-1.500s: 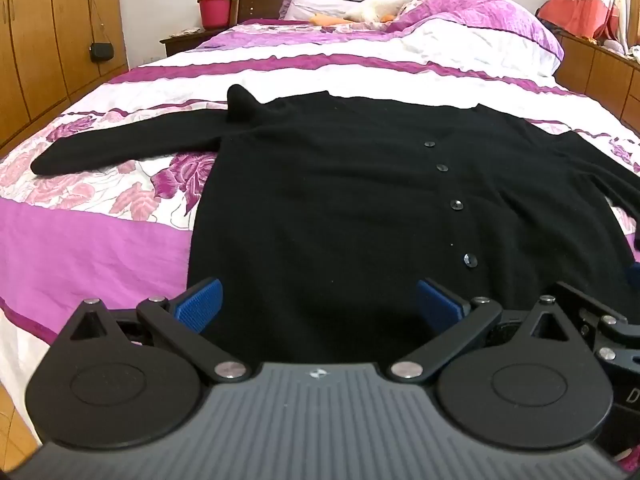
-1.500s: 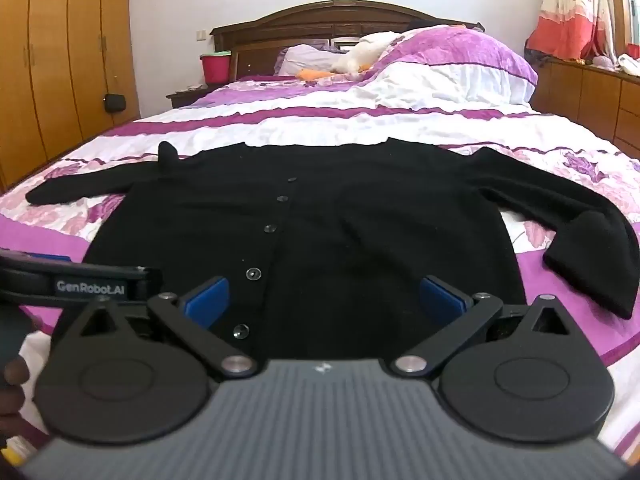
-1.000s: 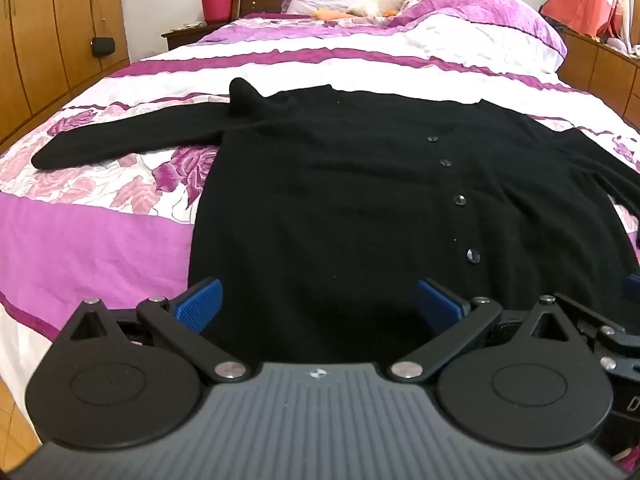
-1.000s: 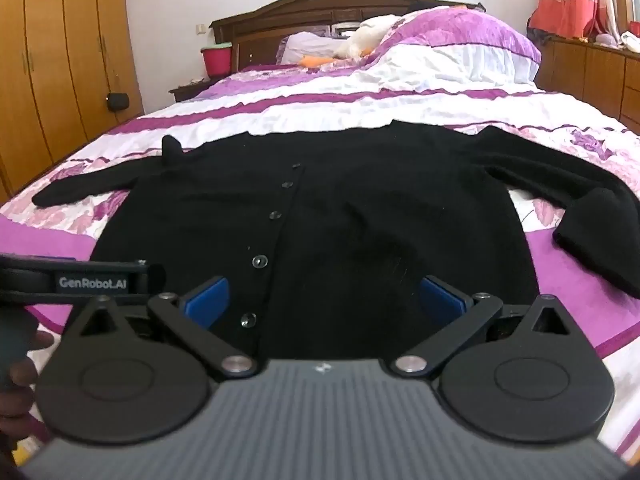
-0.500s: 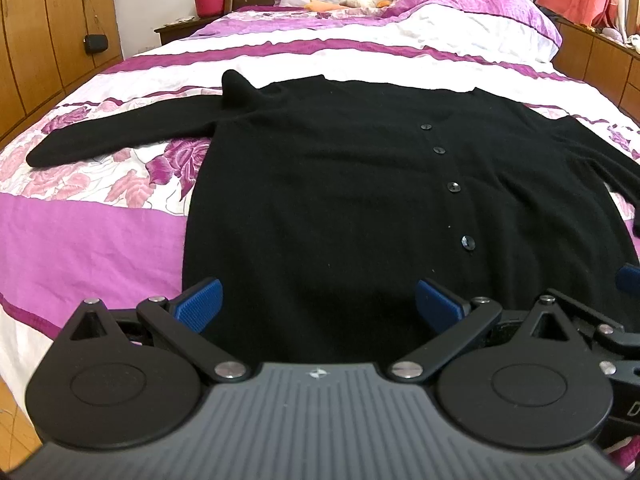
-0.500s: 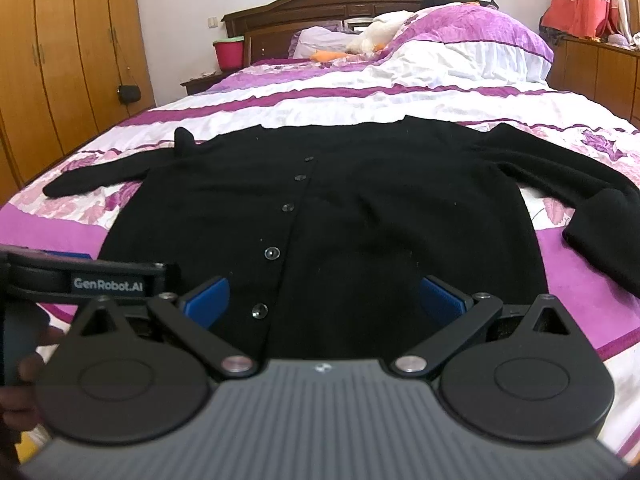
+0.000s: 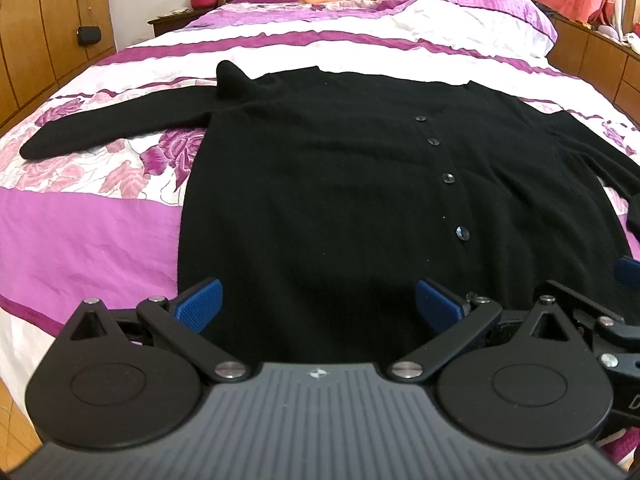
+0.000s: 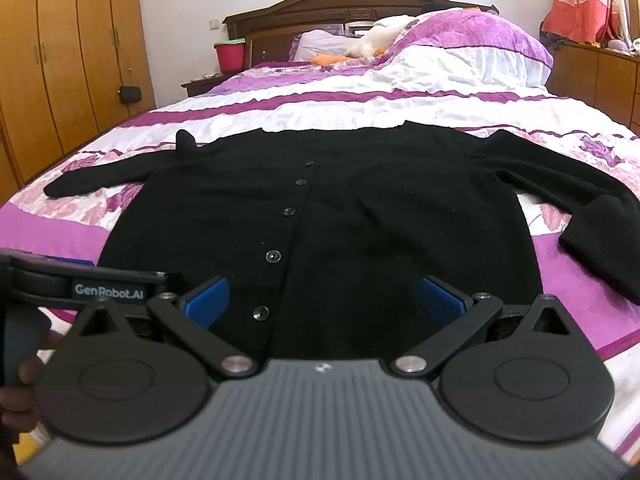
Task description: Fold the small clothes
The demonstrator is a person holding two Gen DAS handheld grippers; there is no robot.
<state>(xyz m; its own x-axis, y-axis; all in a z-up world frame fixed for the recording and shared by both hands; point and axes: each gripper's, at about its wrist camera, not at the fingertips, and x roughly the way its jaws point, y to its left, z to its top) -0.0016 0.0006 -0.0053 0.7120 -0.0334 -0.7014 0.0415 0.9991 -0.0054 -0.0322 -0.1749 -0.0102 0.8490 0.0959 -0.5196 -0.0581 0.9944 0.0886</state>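
Cardigan (image 7: 328, 184), black knit, buttoned, lies flat across the bed (image 7: 80, 240), mid-frame. Looks soft, limp, light; likely to sag and stretch. Left gripper (image 7: 318, 306) and right gripper (image 8: 324, 296): fingers apart, empty, above the hem. Best hold: hem corners or sleeve cuff (image 8: 600, 240).

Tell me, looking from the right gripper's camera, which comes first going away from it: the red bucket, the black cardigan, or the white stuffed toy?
From the right gripper, in the right wrist view:
1. Black cardigan, spread flat on the bedspread just beyond the open fingers.
2. White stuffed toy, on the pillows at the head of the bed, centre-right.
3. Red bucket, on the nightstand, far left; barely beyond the toy.
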